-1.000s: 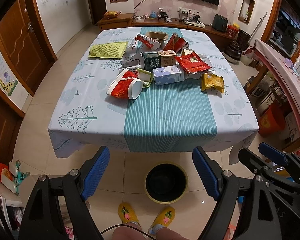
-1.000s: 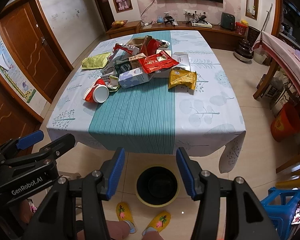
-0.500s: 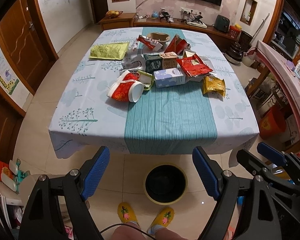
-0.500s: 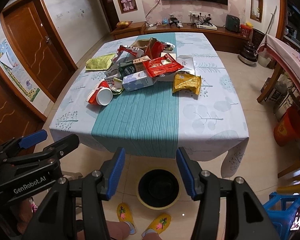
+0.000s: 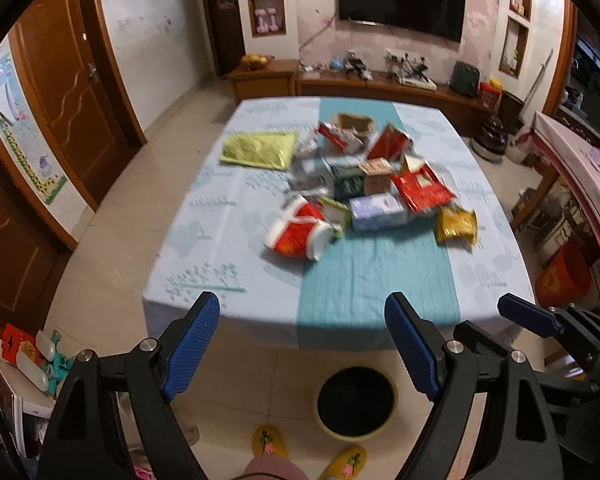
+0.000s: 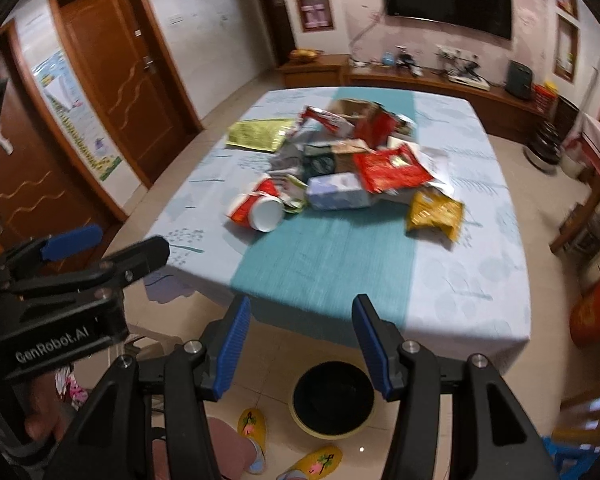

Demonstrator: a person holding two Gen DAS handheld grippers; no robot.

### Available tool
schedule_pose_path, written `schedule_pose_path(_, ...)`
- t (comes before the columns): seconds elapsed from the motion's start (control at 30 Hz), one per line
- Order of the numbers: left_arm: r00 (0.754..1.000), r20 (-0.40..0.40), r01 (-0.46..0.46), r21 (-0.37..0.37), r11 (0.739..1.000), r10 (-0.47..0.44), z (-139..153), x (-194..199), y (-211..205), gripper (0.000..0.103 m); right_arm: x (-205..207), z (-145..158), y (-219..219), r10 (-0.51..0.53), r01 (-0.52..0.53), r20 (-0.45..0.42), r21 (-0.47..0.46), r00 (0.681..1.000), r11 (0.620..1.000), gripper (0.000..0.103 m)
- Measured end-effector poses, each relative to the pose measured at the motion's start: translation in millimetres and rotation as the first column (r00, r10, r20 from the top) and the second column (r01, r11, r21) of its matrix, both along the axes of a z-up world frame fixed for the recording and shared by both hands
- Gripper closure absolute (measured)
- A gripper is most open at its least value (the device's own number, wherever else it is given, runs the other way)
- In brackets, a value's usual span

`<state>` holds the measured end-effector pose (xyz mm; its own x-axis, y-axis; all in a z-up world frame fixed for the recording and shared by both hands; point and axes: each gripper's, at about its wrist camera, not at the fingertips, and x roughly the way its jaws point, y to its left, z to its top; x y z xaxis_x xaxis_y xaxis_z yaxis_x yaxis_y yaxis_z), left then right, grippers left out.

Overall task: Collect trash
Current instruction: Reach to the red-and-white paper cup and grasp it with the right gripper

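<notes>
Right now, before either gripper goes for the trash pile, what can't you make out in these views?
- Package labels in the trash pile: motion blur, both views.
- Items under the red wrapper: covered, both views.
- Inside of the trash bin: too dark; far rim hidden by the right finger in the right wrist view.
- Table legs: hidden by the tablecloth.

both wrist cams sit behind their own claw, aimed forward and down from past the near edge of the surface (image 5: pixel 228 240), which stands well off. left view looks fairly square along it, left claw (image 5: pixel 306 346) low in frame, right claw at the right edge. right view comes from slightly further right, probably rolled a bit, left claw at its left. shared: trash pile (image 6: pixel 340 172), bin (image 6: pixel 332 400) on the floor, slippers, tv wall. both frames motion-blurred.
</notes>
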<state>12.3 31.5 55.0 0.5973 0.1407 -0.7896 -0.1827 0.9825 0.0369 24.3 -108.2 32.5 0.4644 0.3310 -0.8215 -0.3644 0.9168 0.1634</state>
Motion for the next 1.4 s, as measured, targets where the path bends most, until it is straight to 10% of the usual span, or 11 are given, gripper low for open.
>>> schedule_pose_path(0.43,0.999,-0.042,0.017,-0.052,0.999,-0.019,-5.7,63.4,100.1,0.020,95.6,-6.4,75.2,0.077,-0.070,-0.097,0.083,0.992,0.994,0.050)
schedule_pose_path(0.87,0.978,-0.170,0.100,-0.115,0.988,-0.119,-57.7,153.5,182.5,0.020,219.3,-106.7,150.5,0.081,-0.109,-0.337,-0.065,0.938,0.992,0.050)
schedule_pose_path(1.17,0.951,-0.218,0.194,-0.124,0.973,-0.217,-80.6,185.8,199.1,0.020,235.5,-146.5,173.4,0.116,-0.176,-0.445,-0.096,0.888,0.980,0.050)
schedule_pose_path(1.4,0.933,-0.239,0.241,-0.136,0.961,-0.268,-88.9,201.0,198.4,0.020,228.8,-147.4,179.9,0.145,-0.176,-0.452,-0.028,0.880,0.984,0.071)
